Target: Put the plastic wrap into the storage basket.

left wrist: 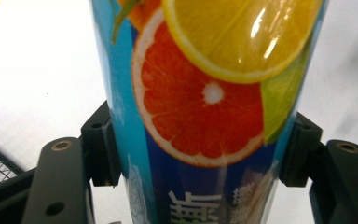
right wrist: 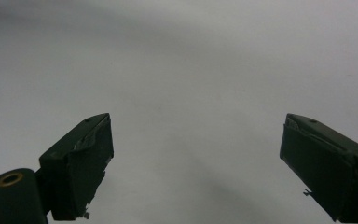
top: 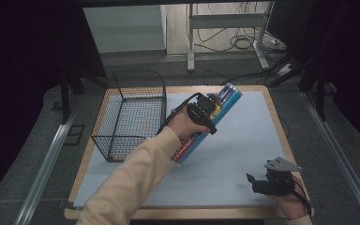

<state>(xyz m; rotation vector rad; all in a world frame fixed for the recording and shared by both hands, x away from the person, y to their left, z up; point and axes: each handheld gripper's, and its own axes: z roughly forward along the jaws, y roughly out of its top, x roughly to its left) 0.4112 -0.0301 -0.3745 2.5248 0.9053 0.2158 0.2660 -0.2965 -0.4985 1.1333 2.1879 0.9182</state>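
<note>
Left gripper [top: 209,112] clamps the tilted can [top: 225,101] beside the wire basket [top: 122,123]; right gripper [right wrist: 196,163] jaws apart.

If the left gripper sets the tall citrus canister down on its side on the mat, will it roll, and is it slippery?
The canister is a long cylinder, so it would probably roll. Its glossy printed wrap reflects light, so it may slip between the left gripper's narrow jaws. It looks stiff, keeping its round shape under the clamp.

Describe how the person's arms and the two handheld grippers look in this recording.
The left gripper is black, with a black cable looping from it; its arm wears a cream long sleeve. The right gripper is black, topped by a grey three-cornered plate. Both have blocky black jaws with brass-ringed holes.
</note>
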